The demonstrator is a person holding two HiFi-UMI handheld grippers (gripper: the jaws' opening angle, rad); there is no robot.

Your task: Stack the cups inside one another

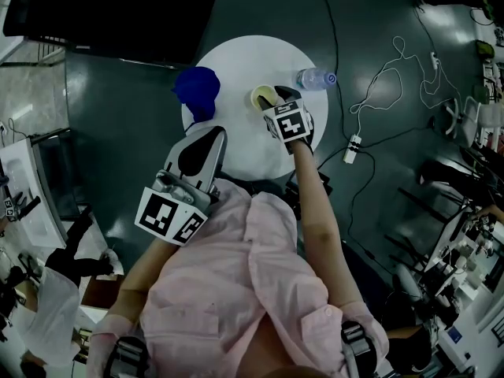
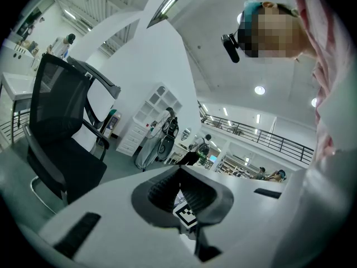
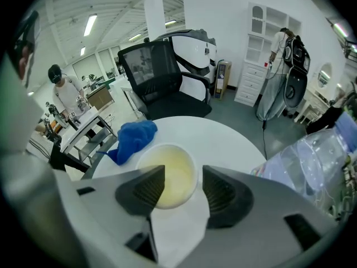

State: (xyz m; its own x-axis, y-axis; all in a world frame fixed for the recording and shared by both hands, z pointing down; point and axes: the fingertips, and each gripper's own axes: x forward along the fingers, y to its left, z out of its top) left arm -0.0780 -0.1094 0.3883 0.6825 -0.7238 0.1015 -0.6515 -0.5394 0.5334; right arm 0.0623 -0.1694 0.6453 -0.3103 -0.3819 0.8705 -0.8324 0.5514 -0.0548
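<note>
Right tongs (image 3: 183, 172) wide apart, tipped down over 1 pale yellow round cup (image 3: 167, 178), not squeezing it. Cup upright on the round white surface (image 1: 236, 61), between a crumpled blue cloth (image 1: 197, 89) and a clear plastic bottle (image 1: 315, 78). Left tongs (image 2: 179, 171) closed together, nothing in them, pointing level.

Beyond the right fingers (image 3: 223, 197), past the round white desk (image 3: 223, 144), a black office chair (image 3: 162, 77) stands on a dark grey-green floor (image 3: 234, 113). White shelves (image 3: 251, 66) stand against the white far wall. Strip lights (image 3: 89, 24) cross the ceiling. A power strip (image 1: 351, 149) lies to their right.
</note>
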